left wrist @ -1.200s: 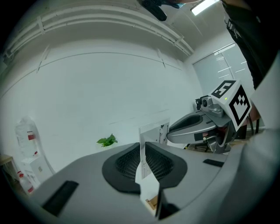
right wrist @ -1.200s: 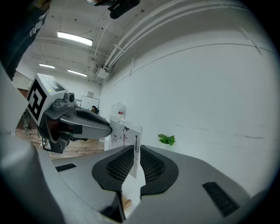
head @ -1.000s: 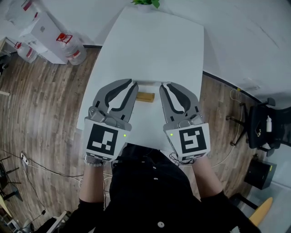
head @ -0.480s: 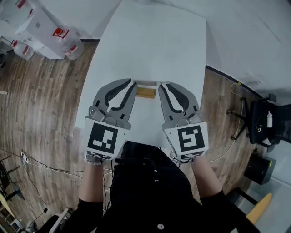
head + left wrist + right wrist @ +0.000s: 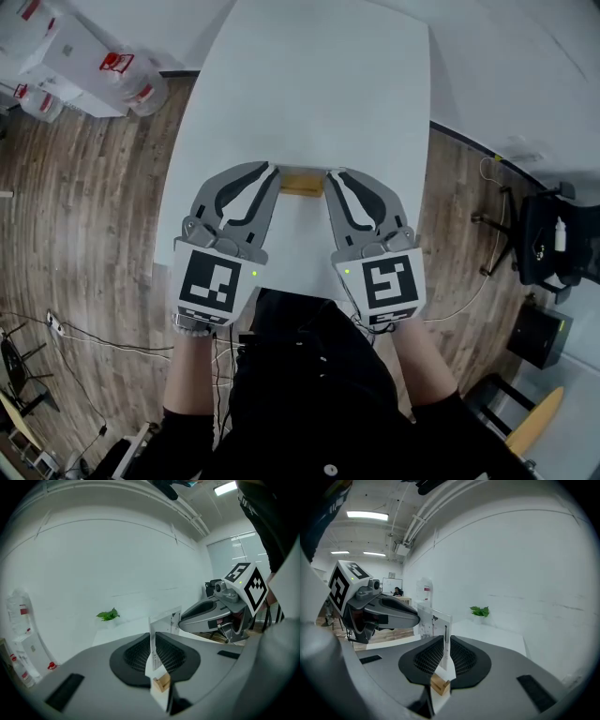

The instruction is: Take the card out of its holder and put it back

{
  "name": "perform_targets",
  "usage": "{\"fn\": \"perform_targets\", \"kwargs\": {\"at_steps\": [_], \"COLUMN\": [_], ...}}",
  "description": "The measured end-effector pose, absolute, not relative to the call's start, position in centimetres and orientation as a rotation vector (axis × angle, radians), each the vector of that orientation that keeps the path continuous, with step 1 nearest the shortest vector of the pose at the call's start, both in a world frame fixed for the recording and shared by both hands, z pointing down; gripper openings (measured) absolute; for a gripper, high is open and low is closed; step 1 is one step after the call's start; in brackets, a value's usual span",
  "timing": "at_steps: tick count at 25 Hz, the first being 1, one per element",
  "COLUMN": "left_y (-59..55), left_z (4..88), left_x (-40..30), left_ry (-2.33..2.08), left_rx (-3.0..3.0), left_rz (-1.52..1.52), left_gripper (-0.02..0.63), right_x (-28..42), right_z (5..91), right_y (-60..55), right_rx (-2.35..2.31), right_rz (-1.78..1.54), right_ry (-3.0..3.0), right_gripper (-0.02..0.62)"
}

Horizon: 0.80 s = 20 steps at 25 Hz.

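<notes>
— Left gripper view shows it best: the left gripper [image 5: 152, 644] has its jaws pinched on one edge of the card [image 5: 165, 620], and the right gripper [image 5: 445, 641] clamps the opposite edge.

— And the holder?

— The wooden holder [image 5: 162, 682] sits just below the jaws, on the desk [image 5: 309, 84]. I can't tell whether the card is seated in its slot, so it could be coming out or going back.

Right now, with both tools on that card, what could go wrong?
Both the left tool and right tool pinch the thin card by its ends; uneven pulling could bend or crease it. The small wooden holder sits unheld on the table, so it might lift with the card or tip.
</notes>
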<state>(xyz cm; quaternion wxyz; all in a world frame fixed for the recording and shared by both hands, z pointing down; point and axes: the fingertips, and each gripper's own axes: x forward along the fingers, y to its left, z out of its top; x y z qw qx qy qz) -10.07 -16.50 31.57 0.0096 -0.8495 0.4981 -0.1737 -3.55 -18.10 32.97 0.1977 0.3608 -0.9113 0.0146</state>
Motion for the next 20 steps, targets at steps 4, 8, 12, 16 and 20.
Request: {"fn": "perform_targets", "kwargs": {"at_steps": [4,8,12,16,20], "left_y": [-16.7,-16.9,-17.2,-17.1,-17.4], "left_z": [33.0,34.2,35.1,36.0,36.8], "left_x": [-10.2,-10.3,-10.5,-10.5,-10.6], "left_ry": [1.545,1.539,1.545,1.539,1.535], "left_rx": [-2.693,-2.718,-2.74,-2.757,-2.774], "left_rz": [-0.538,-0.542,-0.539,-0.551,-0.555], "left_gripper": [0.046,0.046,0.044,0.044,0.044], "right_x": [-3.6,-3.7,-3.9,-3.8,-3.9], "right_z": [34.2,35.4,36.2,37.1,37.5], "right_y": [-18.4,-18.5,-18.7,-18.8,-19.0], "right_rx": [1.012,0.995,0.988,0.995,0.997], "right_rz": [0.058,0.077,0.081,0.09,0.09], "right_ry": [-2.544,-2.52,-2.505,-2.503,-2.495], "right_gripper": [0.074,0.074,0.074,0.074,0.074]}}
